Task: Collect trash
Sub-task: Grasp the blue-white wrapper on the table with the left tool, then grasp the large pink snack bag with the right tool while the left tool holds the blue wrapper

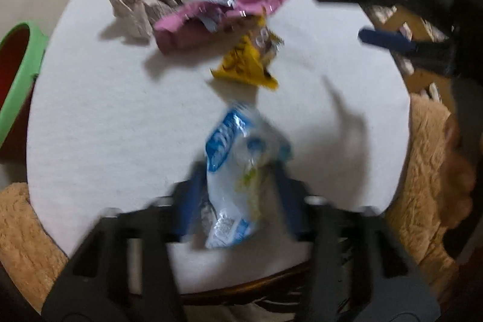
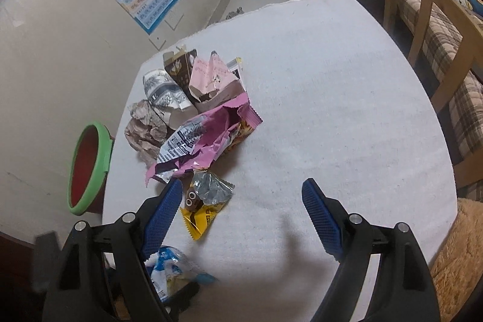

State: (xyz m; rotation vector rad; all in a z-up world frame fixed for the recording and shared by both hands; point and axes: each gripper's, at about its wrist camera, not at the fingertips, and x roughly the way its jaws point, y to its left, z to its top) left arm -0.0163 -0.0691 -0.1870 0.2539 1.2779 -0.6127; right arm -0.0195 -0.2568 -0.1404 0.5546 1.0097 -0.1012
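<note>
A blue and white plastic wrapper [image 1: 229, 147] lies at the near edge of the white-covered table [image 1: 105, 125]. My left gripper [image 1: 238, 171] is shut on it, one blue pad on each side; this view is blurred. The same wrapper [image 2: 169, 267] shows at the bottom left of the right wrist view. My right gripper [image 2: 243, 189] hangs open over the cloth with nothing between its fingers, its left finger [image 2: 169, 201] just beside a yellow wrapper [image 2: 202, 213]. Beyond that lie a pink wrapper [image 2: 205, 141] and crumpled brown paper [image 2: 145, 129].
A green-rimmed bin [image 2: 90, 165] with a red inside stands off the table's left edge. Flattened cartons [image 2: 187, 80] lie behind the pile. A wooden bed frame [image 2: 422, 5] runs along the right, and tan plush cushions [image 2: 459, 261] sit at the near corners.
</note>
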